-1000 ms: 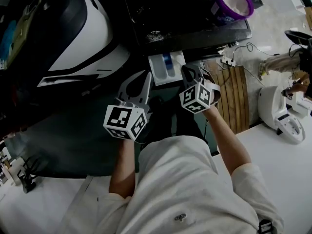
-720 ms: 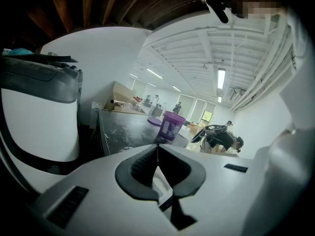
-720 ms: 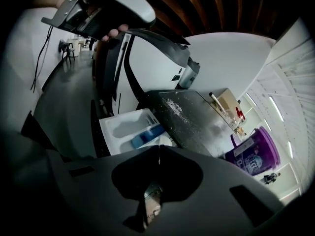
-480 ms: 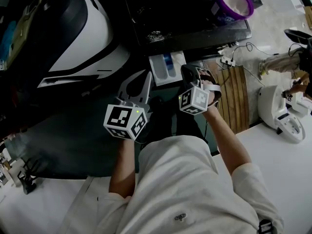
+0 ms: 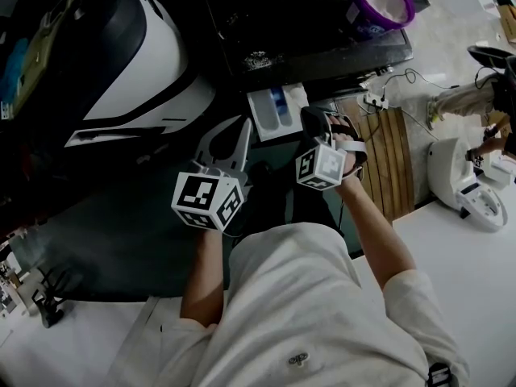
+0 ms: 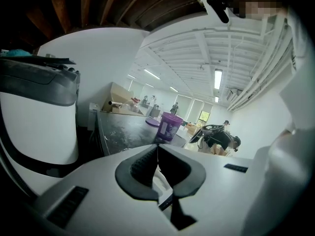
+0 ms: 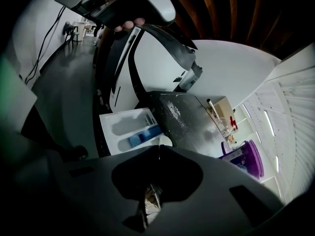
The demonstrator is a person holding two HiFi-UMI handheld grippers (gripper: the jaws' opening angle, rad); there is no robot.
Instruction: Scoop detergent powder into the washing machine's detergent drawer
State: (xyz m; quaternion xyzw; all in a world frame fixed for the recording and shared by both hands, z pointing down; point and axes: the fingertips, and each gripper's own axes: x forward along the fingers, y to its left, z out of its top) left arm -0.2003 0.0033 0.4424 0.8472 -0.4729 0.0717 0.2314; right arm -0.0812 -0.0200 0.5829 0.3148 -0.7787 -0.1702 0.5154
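Observation:
The white detergent drawer [image 5: 274, 111] with a blue insert stands pulled out from the black-topped washing machine [image 5: 298, 22]. It also shows in the right gripper view as the drawer [image 7: 125, 128]. A purple detergent tub [image 5: 385, 2] with pale powder in it sits on the machine top, and shows again as the tub [image 6: 167, 127]. My left gripper [image 5: 240, 126] hovers just left of the drawer, shut and empty. My right gripper [image 5: 311, 115] hangs just right of the drawer, jaws shut. A small pale rounded bit [image 7: 165, 140] shows past its tips; I cannot tell what it is.
A white and black appliance [image 5: 137, 55] stands to the left of the machine. A wooden slatted mat [image 5: 393, 160], a cable and socket strip [image 5: 376, 99] lie to the right. A white device [image 5: 463, 185] sits on a white table, with a person's leg [image 5: 459, 101] beyond.
My right gripper has rolled about its axis, so its marker cube shows a different face, and it has shifted slightly. The left gripper and the drawer have stayed put.

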